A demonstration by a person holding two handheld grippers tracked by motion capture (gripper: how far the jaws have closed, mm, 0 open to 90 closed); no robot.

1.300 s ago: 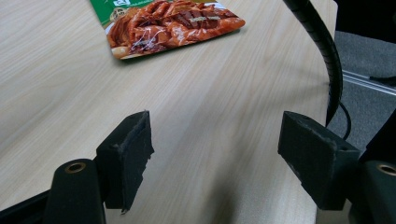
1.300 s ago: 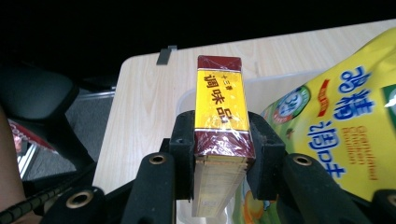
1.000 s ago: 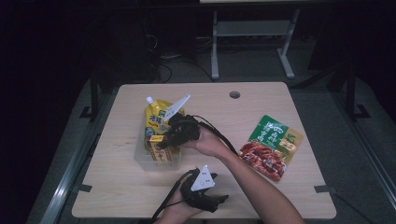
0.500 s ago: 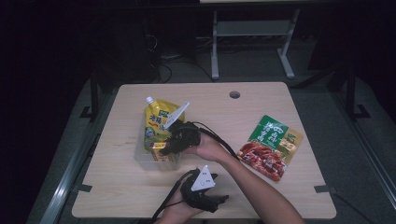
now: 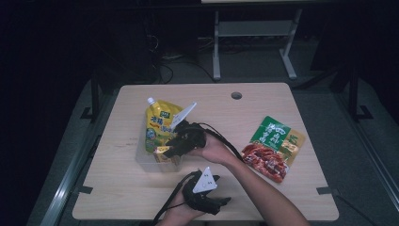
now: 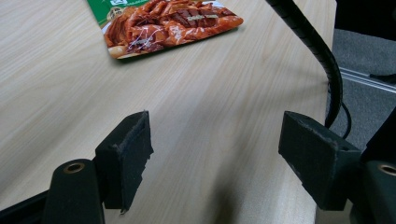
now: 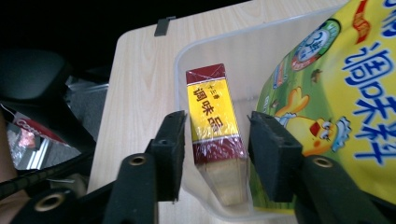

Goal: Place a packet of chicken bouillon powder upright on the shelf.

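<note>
A red and yellow box [image 7: 212, 112] lies inside a clear plastic container [image 7: 180, 60], beside a yellow spouted pouch [image 7: 336, 93]. My right gripper [image 7: 217, 154] straddles the box. Its jaws have just been opening, and there is a gap on each side of the box, so the pads do not press on it. From above, the right gripper [image 5: 171, 148] hangs over the container [image 5: 141, 160], with the pouch [image 5: 160, 125] leaning in it. My left gripper [image 5: 221, 202] rests near the table's front edge. It is open [image 6: 217, 158] with only bare tabletop between its jaws.
A green and red food packet [image 5: 273, 148] lies flat on the right half of the table, and I also see it ahead of the left gripper [image 6: 163, 23]. A black cable [image 6: 317, 46] arcs over the table's edge. A round hole [image 5: 236, 95] sits near the far edge.
The right gripper has edged slightly down and toward the person over the container. The left gripper has stayed where it was.
</note>
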